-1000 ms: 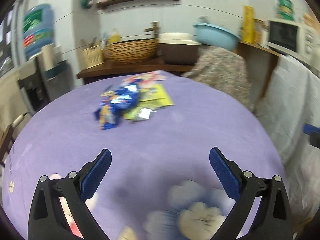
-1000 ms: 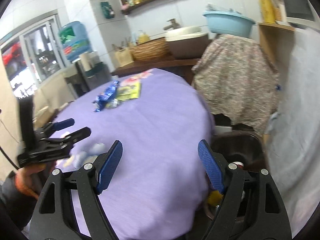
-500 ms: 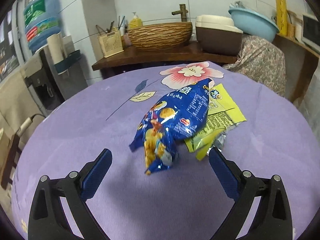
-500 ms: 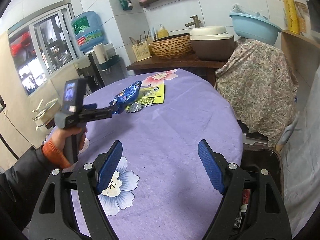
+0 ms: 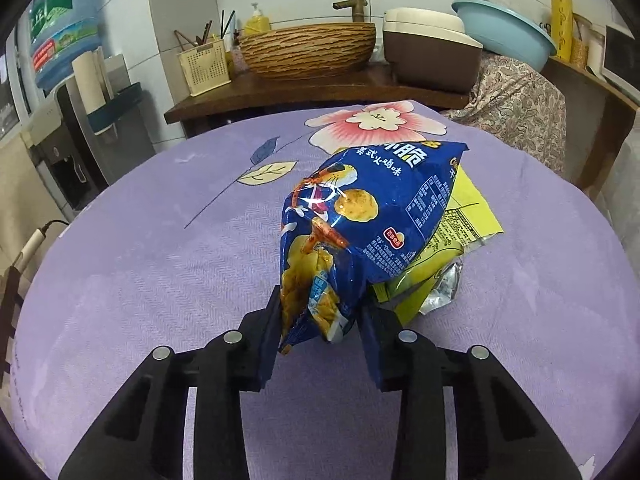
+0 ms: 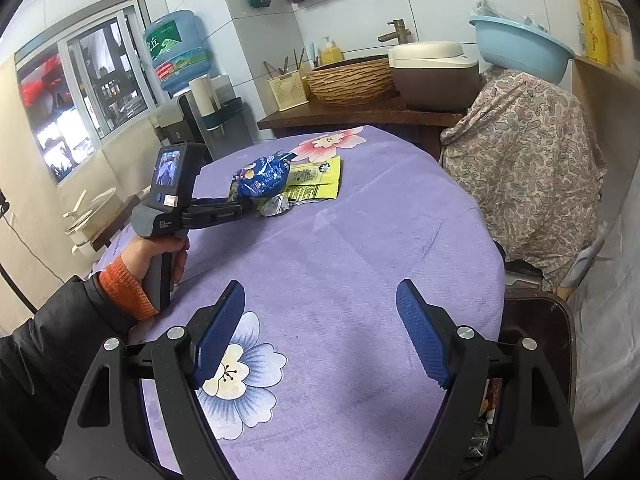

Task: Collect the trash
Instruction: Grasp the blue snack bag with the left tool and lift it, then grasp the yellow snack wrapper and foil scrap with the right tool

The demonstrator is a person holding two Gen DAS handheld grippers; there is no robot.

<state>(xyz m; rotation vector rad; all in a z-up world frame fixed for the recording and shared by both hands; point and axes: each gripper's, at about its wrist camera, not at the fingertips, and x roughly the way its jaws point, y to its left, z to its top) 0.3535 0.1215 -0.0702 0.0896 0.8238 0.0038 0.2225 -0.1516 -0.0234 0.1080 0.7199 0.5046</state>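
On the far side of the purple tablecloth [image 6: 360, 240], the left gripper [image 5: 318, 320] was closing, its pads pinching the near end of the blue snack bag [image 5: 372, 216], which overlapped a yellow wrapper [image 5: 468, 216]. Nearer, the right gripper [image 6: 320, 332] hung released above the cloth.

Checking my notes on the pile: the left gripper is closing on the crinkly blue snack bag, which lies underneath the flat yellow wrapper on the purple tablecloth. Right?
Not quite: the crinkly blue snack bag lies on top of the flat yellow wrapper, not underneath it, as the left wrist view shows. The rest holds: the left gripper is closing on the bag's near end, on the purple tablecloth.
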